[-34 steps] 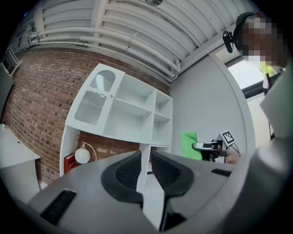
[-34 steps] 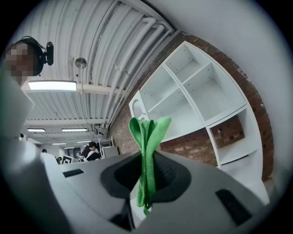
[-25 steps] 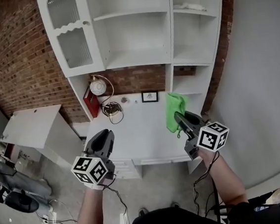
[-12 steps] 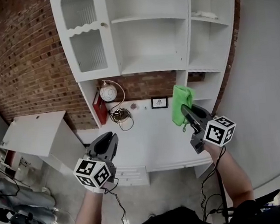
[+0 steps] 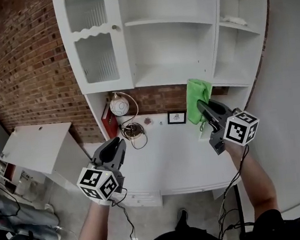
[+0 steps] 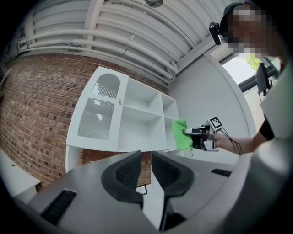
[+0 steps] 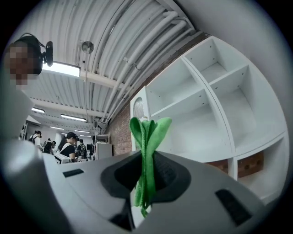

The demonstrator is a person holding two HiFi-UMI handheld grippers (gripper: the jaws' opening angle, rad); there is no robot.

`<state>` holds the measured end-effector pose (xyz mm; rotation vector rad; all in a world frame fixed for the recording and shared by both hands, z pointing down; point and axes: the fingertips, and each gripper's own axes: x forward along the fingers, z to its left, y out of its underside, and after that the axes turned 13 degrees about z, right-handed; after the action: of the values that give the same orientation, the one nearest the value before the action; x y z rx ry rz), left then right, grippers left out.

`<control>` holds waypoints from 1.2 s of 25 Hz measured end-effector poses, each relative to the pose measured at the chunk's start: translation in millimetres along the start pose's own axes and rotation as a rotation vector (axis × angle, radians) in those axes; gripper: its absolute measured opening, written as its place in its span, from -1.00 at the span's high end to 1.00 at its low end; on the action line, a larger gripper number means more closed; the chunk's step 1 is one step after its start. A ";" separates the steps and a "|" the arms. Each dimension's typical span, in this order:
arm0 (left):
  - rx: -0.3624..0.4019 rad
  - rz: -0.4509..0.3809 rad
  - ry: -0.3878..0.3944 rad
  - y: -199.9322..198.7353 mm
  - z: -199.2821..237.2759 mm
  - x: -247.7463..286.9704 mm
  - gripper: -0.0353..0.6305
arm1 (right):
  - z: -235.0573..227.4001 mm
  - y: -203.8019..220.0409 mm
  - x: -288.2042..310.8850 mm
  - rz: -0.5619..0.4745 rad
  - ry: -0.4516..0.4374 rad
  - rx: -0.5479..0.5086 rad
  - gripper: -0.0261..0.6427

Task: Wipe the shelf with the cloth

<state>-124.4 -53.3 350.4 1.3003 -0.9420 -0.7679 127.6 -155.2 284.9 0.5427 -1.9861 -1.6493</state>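
The right hand-held gripper (image 7: 145, 170) has its jaws closed on a bright green cloth (image 7: 147, 135); the folded fabric is pinched between the pads, fanning out above them and trailing a little below; in the head view this cloth hangs in front of the lower edge of the tall white shelf unit (image 5: 173, 76), about where the upright between the middle and right compartments comes down; whether it touches the shelf cannot be told. The left hand-held gripper (image 6: 145, 159) has its jaws only a narrow slit apart, with nothing between them; it is held low at the left, over the near edge of the white surface (image 5: 175, 154) and well apart from the cloth. At the back of the surface, against the red brick wall (image 5: 22, 66), stand a white globe-shaped ornament (image 5: 119, 105), a red upright box (image 5: 107, 122), a coil of cable (image 5: 133, 130) and a small black-framed picture (image 5: 176, 117); the unit's left compartment has a ribbed glass door (image 5: 97, 45).
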 end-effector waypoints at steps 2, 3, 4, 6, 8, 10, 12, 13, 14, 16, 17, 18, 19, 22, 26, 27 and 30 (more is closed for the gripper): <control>-0.002 -0.004 -0.016 -6.4 10.8 17.4 0.70 | -17.5 -11.9 18.5 -0.012 -0.036 0.017 0.78; -0.007 -0.006 -0.025 -9.4 16.2 26.2 0.70 | -25.8 -17.0 27.7 -0.016 -0.058 0.028 0.78; -0.011 -0.006 -0.035 -12.5 21.6 35.3 0.70 | -34.2 -21.7 36.7 -0.017 -0.077 0.036 0.79; -0.012 -0.004 -0.057 -20.3 30.8 55.2 0.70 | -51.6 -31.2 53.6 -0.014 -0.105 0.039 0.78; -0.007 -0.006 -0.077 -29.8 37.8 76.1 0.70 | -68.8 -41.3 70.2 -0.007 -0.130 0.042 0.79; -0.001 -0.007 -0.094 -38.3 43.1 96.1 0.70 | -85.3 -50.7 87.3 0.004 -0.155 0.059 0.78; 0.007 -0.008 -0.108 -45.3 46.9 114.4 0.70 | -101.4 -58.9 103.9 0.026 -0.159 0.059 0.78; 0.009 -0.010 -0.115 -48.0 48.6 122.3 0.70 | -107.9 -62.6 111.7 0.041 -0.157 0.045 0.78; 0.011 -0.011 -0.122 -50.1 50.3 129.2 0.70 | -112.7 -65.9 118.9 0.055 -0.160 0.027 0.78; 0.014 -0.011 -0.137 -52.7 55.3 140.2 0.70 | -118.6 -71.9 132.5 0.081 -0.180 -0.007 0.78; 0.014 -0.009 -0.144 -53.4 58.8 145.1 0.70 | -121.6 -74.8 139.8 0.096 -0.189 -0.018 0.79; 0.014 -0.007 -0.148 -53.6 62.8 150.0 0.70 | -125.7 -77.7 147.5 0.111 -0.192 -0.026 0.79; 0.013 -0.004 -0.151 -53.4 66.9 154.9 0.70 | -131.0 -80.8 155.5 0.127 -0.190 -0.030 0.79; 0.015 0.002 -0.143 -51.2 78.1 167.8 0.70 | -149.7 -93.9 178.2 0.160 -0.168 -0.026 0.79; 0.023 0.012 -0.122 -45.7 102.3 177.2 0.70 | -166.0 -116.2 214.4 0.173 -0.158 0.040 0.78; 0.021 0.016 -0.119 -44.0 110.3 177.4 0.70 | -167.6 -118.1 226.0 0.189 -0.162 0.065 0.78; 0.011 0.026 -0.103 -39.1 132.2 172.5 0.70 | -168.0 -120.6 262.8 0.236 -0.175 0.120 0.78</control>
<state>-166.0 -269.8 337.6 1.2651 -1.0454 -0.8166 18.4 -465.1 222.5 0.2006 -2.1906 -1.4836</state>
